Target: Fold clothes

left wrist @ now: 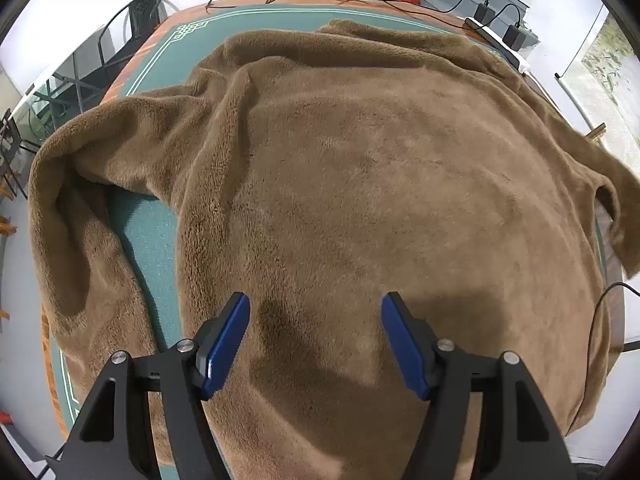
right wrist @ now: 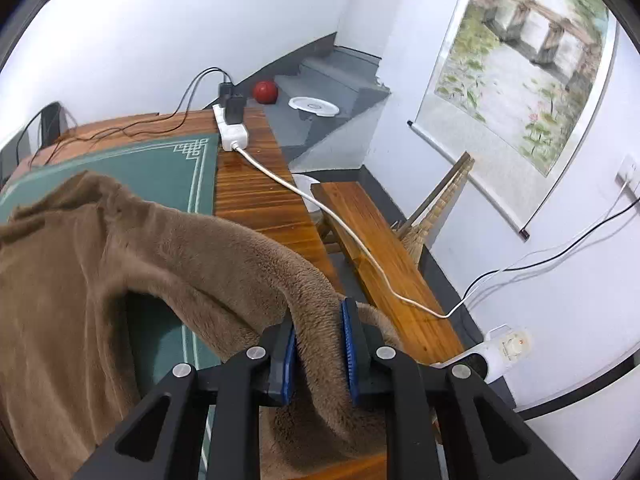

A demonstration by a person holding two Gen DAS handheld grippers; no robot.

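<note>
Left wrist view: we see a brown fleece garment (left wrist: 360,184) spread across most of the counter (left wrist: 132,80), which carries a green mat (left wrist: 160,72) with a white border line. The pile is thick and plush, one even tan-brown, with soft ridges near the far end. Its body runs lengthwise away from the camera, the narrower end far from us. One sleeve (left wrist: 68,216) arcs out to the left and curls back toward the near edge, leaving a patch of green mat bare between sleeve and body. A second flap hangs past the counter edge on the right. The left gripper (left wrist: 315,308) is spread wide over the near part of the body, blue pads (left wrist: 226,340) apart, nothing between them; whether the tips touch the pile we cannot tell.

Right wrist view: the right gripper (right wrist: 318,344) is clenched on a thick fold of the same garment (right wrist: 80,272), fleece bulging between the blue pads (right wrist: 347,344). The held strip rises off the counter (right wrist: 256,184) and arches leftward to the main mass lying on the mat (right wrist: 132,168). Beyond, a white power strip (right wrist: 232,130) sits on the bare wood, its cable (right wrist: 360,240) trailing over a wooden bench (right wrist: 384,248).
</note>
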